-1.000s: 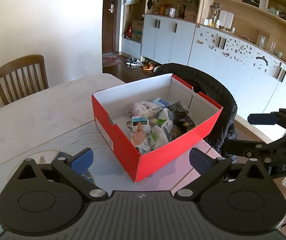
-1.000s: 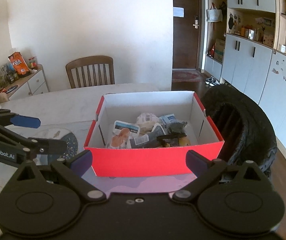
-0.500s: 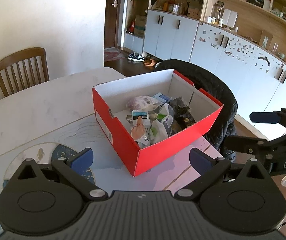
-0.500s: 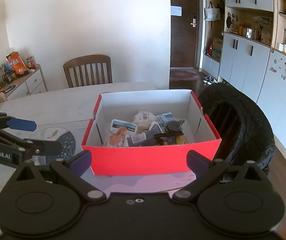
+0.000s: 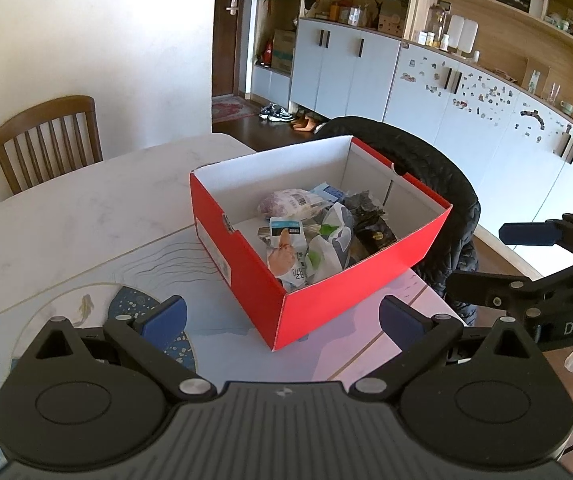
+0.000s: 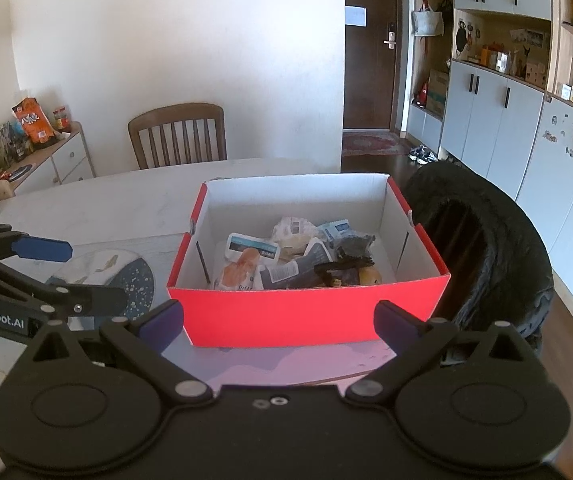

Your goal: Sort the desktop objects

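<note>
Hand-held grippers [image 5: 282, 318] [image 6: 278, 322] level, jaws wide apart, before red box [image 6: 310, 316].

Wooden chair [image 6: 177, 134] behind table [image 5: 66, 216], black jacket [image 6: 486, 236] on chair rt.

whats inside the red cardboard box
The red cardboard box holds a jumble of snack packets and crumpled wrappers. Whatever lies beneath that pile is covered.

The red box [image 6: 306, 320] stands open-topped, its walls ringing piled packets [image 6: 286, 260]; a black-draped chair [image 6: 486, 248] crowds its right side.
</note>
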`<state>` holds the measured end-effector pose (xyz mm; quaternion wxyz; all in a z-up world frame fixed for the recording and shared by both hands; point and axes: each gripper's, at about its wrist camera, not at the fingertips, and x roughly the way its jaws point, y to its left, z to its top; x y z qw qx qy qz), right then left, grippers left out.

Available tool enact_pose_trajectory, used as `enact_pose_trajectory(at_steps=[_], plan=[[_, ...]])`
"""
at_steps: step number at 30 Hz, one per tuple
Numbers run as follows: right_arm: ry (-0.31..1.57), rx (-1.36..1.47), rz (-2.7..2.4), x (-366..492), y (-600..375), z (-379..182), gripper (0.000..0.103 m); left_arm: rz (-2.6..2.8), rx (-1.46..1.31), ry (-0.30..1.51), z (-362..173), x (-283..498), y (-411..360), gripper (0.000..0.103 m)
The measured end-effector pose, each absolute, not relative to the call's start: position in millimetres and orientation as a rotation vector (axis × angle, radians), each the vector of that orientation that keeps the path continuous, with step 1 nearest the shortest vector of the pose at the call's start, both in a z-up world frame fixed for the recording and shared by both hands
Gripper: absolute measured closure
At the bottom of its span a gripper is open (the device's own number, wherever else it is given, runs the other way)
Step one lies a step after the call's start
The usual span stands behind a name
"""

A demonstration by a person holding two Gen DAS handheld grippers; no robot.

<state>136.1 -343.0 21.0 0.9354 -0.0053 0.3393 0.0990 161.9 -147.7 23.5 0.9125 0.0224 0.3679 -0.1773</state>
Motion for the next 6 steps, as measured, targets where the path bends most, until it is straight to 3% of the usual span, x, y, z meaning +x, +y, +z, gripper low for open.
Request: enact_pose_trajectory(at_steps=[6], plan=[[0.702,-0.012,0.198,137.3,-339.8,20.0,0.002,-0.364,0.04,0.755,23.1,161.8,-140.1,0.0]])
